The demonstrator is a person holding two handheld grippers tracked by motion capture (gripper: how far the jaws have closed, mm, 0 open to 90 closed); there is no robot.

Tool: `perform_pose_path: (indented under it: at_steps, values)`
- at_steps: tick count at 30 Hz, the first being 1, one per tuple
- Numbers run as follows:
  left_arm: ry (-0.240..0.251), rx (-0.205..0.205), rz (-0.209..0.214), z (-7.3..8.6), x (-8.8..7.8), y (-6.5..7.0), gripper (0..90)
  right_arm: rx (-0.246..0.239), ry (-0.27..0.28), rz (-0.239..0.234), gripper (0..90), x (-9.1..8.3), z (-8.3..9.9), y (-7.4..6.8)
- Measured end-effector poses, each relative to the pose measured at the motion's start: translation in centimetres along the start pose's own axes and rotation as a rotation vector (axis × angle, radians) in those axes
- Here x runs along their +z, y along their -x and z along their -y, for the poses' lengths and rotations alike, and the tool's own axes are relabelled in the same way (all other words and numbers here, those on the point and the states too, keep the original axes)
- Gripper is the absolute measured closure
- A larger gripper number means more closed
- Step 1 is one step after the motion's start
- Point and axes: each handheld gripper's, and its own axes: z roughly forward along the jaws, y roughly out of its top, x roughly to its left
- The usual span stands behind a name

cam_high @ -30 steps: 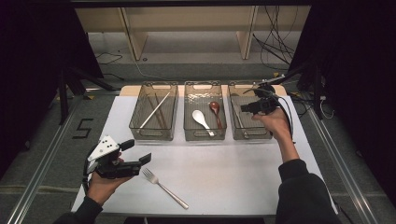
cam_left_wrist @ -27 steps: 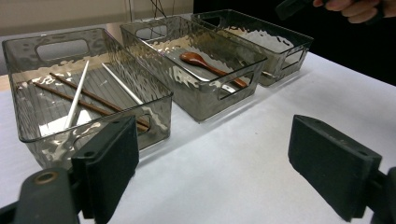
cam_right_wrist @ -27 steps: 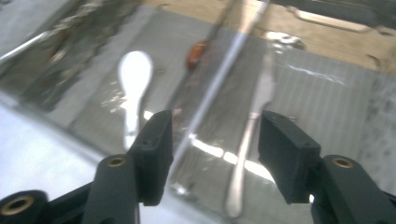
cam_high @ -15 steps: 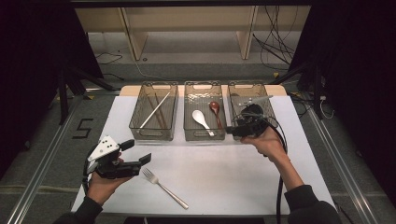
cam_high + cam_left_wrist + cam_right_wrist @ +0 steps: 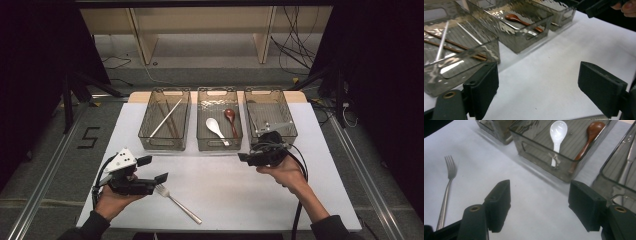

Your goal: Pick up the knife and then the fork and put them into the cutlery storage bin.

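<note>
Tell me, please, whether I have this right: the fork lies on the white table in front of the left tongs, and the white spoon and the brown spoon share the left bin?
Not quite: the white spoon and the brown spoon share the middle bin, as the high view shows. The left bin holds long sticks. The rest stands: the fork lies on the white table in front of the left tongs.

Three clear bins sit in a row at the far side of the white table [image 5: 310, 200]: the left bin [image 5: 165, 125] holds chopsticks, the middle bin [image 5: 219, 125] a white spoon [image 5: 216, 129] and a brown spoon [image 5: 231, 120]. The right gripper [image 5: 250, 158], jaws just opened and empty, hovers in front of the right bin [image 5: 270, 117]. The left gripper [image 5: 152, 169], jaws apart, hangs just beside a fork [image 5: 177, 202] lying near the front edge.
</note>
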Motion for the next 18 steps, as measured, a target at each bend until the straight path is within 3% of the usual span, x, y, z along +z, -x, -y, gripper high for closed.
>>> perform_pose_path:
  at_steps: [4,9,18]
  values:
    - [-0.049,0.029,0.032,0.2,0.4,0.4,18.2,-0.008,0.000,-0.015,35.4,0.0,0.8,-0.6]
    - [-0.072,0.059,0.072,0.3,0.5,0.9,25.5,-0.010,0.001,-0.022,34.9,-0.2,1.4,-1.0]
    - [-0.155,0.125,0.166,0.7,1.2,1.7,47.6,-0.010,0.016,-0.033,34.1,-0.7,2.3,-1.5]
